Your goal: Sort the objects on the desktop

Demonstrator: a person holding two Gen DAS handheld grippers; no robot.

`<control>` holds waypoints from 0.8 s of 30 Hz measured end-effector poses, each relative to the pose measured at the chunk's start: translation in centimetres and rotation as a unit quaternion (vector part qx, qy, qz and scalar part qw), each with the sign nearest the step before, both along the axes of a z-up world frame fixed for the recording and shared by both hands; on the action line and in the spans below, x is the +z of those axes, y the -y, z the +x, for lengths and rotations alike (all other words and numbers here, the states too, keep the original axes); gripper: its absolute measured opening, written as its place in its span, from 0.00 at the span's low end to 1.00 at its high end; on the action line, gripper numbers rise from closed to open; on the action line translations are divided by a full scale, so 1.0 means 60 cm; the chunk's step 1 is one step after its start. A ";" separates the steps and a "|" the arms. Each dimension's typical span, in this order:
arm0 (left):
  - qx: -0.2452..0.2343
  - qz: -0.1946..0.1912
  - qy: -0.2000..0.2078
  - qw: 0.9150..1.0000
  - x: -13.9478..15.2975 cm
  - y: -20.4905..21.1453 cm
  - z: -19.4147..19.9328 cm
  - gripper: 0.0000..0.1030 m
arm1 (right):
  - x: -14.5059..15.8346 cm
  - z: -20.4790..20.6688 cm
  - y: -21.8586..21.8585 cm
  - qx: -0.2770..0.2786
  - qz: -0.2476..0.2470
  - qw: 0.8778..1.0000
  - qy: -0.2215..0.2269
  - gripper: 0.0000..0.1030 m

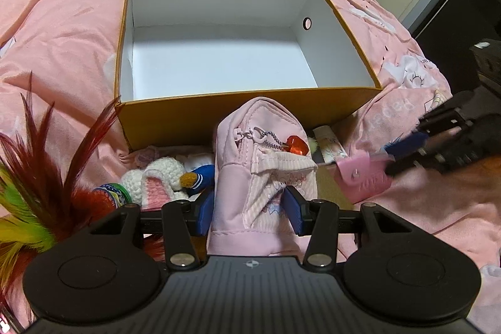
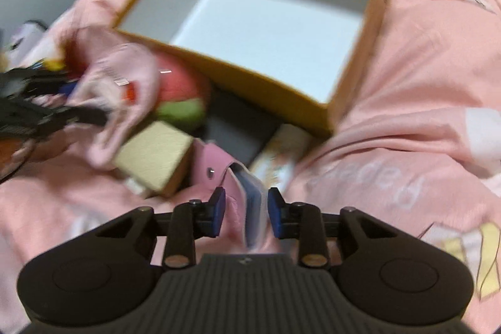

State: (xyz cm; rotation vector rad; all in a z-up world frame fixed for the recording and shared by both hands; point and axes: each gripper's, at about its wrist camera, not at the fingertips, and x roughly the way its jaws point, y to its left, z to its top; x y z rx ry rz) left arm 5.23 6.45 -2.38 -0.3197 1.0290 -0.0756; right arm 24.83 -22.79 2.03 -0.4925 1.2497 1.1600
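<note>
An open box (image 1: 175, 121), yellow outside and white inside, lies empty on the pink bedcover. My left gripper (image 1: 250, 208) is shut on a pink zip pouch (image 1: 263, 158) with a red charm, held upright just in front of the box's near wall. At the right, my right gripper (image 1: 391, 158) grips a small pink snap wallet (image 1: 363, 177). The right wrist view is blurred. There my right gripper (image 2: 247, 212) has the wallet (image 2: 216, 168) pinched between its blue pads, with the box (image 2: 250, 80) ahead and the pouch (image 2: 125, 74) at the left.
A heap of small things lies before the box: a crocheted white bunny (image 1: 156, 177), a feather toy (image 1: 40, 177), a printed card (image 1: 328, 146), a beige little box (image 2: 156, 155), a red and green plush (image 2: 181, 96). The pink bedcover (image 2: 407, 83) spreads all around.
</note>
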 end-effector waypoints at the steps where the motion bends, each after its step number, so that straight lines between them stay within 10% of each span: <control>1: 0.000 0.002 0.001 1.000 0.001 0.000 0.000 0.53 | -0.003 -0.022 0.012 0.017 0.001 1.000 0.001 0.32; 6: -0.003 0.008 0.000 1.000 0.001 0.008 0.000 0.53 | -0.003 -0.083 -0.028 0.083 -0.019 0.995 0.049 0.44; 24: -0.005 0.007 -0.007 1.000 -0.001 0.010 -0.002 0.53 | -0.058 -0.065 -0.163 0.262 -0.133 0.951 0.096 0.35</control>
